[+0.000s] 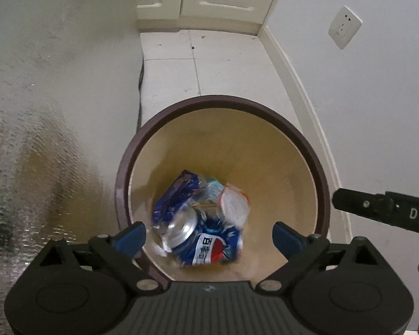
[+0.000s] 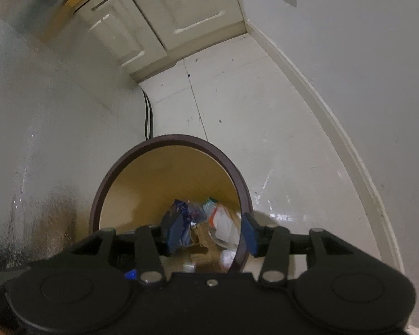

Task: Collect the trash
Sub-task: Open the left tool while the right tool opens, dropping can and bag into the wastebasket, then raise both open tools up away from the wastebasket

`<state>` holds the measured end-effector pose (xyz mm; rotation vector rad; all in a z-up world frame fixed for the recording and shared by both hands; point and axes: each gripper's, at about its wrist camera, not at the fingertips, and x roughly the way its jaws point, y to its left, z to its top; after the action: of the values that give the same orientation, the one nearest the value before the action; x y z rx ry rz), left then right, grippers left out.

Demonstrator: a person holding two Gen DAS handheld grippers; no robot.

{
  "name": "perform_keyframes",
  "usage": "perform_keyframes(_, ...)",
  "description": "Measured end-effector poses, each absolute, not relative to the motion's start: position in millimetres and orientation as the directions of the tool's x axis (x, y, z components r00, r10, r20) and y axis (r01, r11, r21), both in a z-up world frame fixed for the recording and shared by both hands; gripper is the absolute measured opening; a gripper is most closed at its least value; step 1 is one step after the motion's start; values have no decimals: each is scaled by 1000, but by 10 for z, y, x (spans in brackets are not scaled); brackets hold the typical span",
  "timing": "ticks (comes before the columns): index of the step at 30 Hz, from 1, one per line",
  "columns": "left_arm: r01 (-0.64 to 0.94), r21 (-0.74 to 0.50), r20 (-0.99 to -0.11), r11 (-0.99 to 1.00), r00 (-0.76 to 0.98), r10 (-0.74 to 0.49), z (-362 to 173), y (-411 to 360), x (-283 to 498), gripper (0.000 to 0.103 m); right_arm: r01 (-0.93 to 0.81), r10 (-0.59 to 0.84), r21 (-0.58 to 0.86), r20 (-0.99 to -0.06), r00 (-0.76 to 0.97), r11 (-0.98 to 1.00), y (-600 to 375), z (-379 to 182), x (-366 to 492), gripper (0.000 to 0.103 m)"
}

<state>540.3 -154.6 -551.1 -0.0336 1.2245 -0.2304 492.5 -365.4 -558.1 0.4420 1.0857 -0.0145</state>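
The left tool is hanging over a round bin with a dark rim and a tan inner wall, its blue pads standing wide apart with nothing between them. Down in the bin, a crushed blue can is lying blurred on the bottom, touching a blue wrapper on its far side and a white-and-orange wrapper to the right. The right tool is pointing down over the bin's near right rim, its pads partly apart and pressing on nothing; the right pad is sitting just outside the rim. The bin is standing on a pale tiled floor between a shiny textured panel and a white wall with a socket. White cabinet doors are closing off the far end.
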Motion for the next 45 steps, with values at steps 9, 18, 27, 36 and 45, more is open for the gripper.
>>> perform_keyframes(9,111,-89,-946,990,301,-119,-5488,-1470,5439,101,162,177,269,-885,430,949,-3691,-5529,4888,58)
perform_keyframes(18,106,-46,-946,993,316,-78,-5380,-1437,5409,103,118,150,218,-895,419,969,-3688,-5460,4855,72)
perform_keyframes(27,96,-18,-947,995,319,-48,-5255,-1404,5386,103,119,86,149,-901,424,982,-3777,-5363,4821,92)
perform_keyframes(36,102,-9,-937,995,347,-44,-5028,-1449,5284,103,125,25,86,-906,423,988,-3861,-5252,4749,103)
perform_keyframes(45,103,7,-932,995,361,-31,-4799,-1486,5033,103,93,13,60,-899,439,994,-3800,-5043,4578,103)
